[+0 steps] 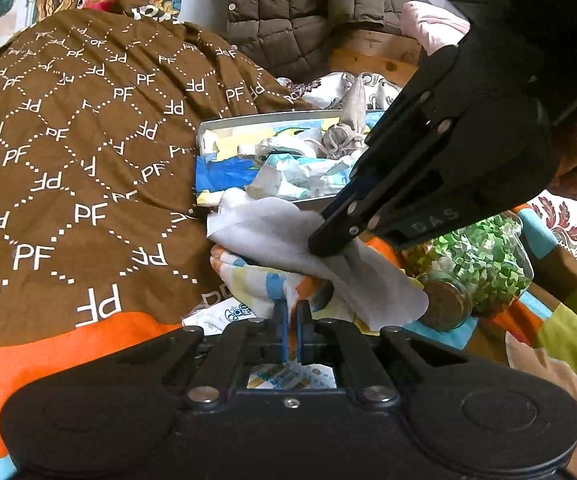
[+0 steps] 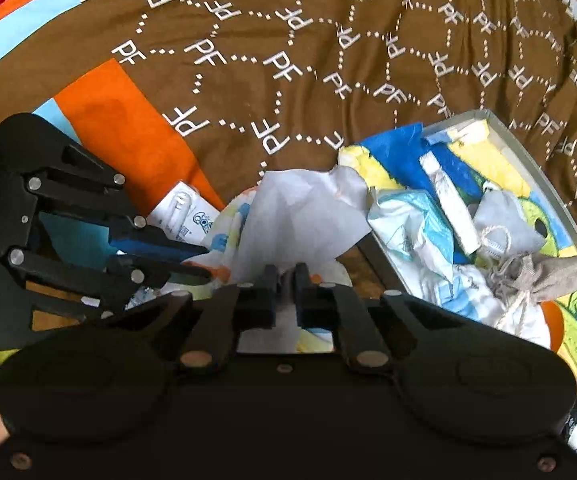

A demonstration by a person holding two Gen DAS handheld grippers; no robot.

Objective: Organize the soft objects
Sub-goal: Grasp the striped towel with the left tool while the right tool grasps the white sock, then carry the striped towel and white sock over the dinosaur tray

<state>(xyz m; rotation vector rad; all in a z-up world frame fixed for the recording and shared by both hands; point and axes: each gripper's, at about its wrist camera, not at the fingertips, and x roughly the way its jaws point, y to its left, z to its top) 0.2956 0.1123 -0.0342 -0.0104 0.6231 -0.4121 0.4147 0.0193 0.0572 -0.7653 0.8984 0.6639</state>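
Note:
A white soft cloth lies on a colourful patterned cloth beside a grey tray holding several soft packets and pouches. My left gripper is shut on the patterned cloth's edge. My right gripper is shut on the white cloth; it shows in the left wrist view pressing down on that cloth. The left gripper shows in the right wrist view, closed at the cloth's left edge. The tray sits to the right.
A brown bedspread with white PF lettering and orange patches covers the bed. A glass jar with a cork lid and green leaves lies on its side at the right. A brown quilted jacket hangs behind.

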